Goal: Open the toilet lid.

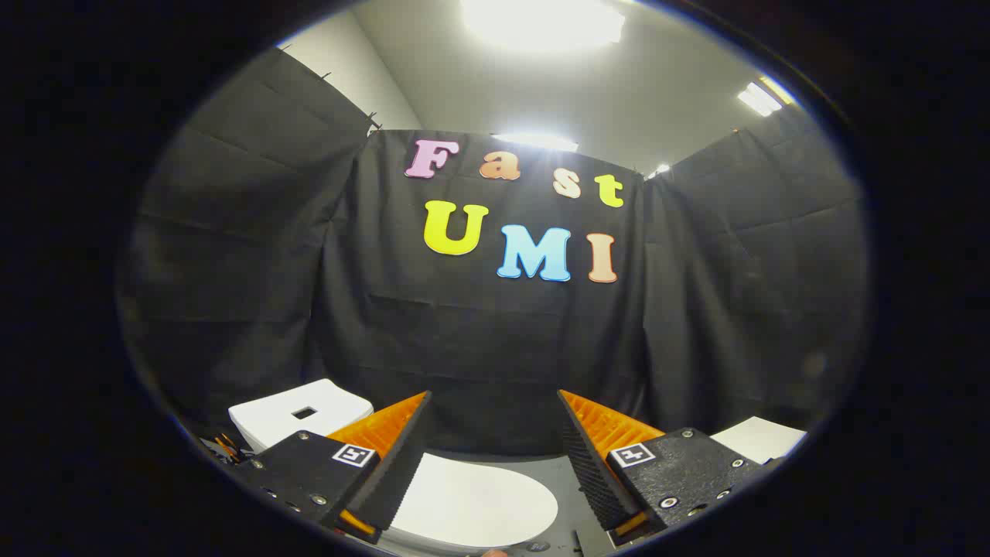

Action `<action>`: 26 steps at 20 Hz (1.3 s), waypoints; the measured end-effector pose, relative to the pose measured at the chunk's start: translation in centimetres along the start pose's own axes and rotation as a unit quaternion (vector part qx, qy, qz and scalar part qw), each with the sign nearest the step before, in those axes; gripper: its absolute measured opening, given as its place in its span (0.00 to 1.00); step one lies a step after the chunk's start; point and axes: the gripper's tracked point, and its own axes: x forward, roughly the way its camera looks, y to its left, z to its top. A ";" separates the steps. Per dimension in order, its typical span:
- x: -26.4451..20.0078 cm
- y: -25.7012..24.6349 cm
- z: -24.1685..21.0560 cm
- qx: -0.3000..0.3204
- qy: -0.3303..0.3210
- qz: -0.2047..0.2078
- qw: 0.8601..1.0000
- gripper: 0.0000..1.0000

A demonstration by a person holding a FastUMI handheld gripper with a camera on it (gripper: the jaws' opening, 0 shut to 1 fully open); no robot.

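While the gripper [493, 414] is hovering above the closed toilet lid [472, 503], its fingers are standing wide apart and gripping nothing, so the likeliest fault is a missed catch: the smooth white lid is offering no handle, and a finger arriving on top rather than under the rim would probably slide off or press it down. The lid is lying low and near, between the fingers. A white box [302, 415] with a dark slot, possibly the tank, is sitting to the far left. The tool is pointing level toward the booth wall, tilted above the lid.
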 end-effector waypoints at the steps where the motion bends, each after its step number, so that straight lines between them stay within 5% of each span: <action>1: 0.0 -0.3 0.1 0.002 -0.001 -0.003 1.000 0.95; 18: 0.0 -6.0 -1.0 0.080 -0.004 -0.053 0.995 0.95; 26: 0.3 -6.8 -2.6 0.166 0.003 -0.056 0.984 0.93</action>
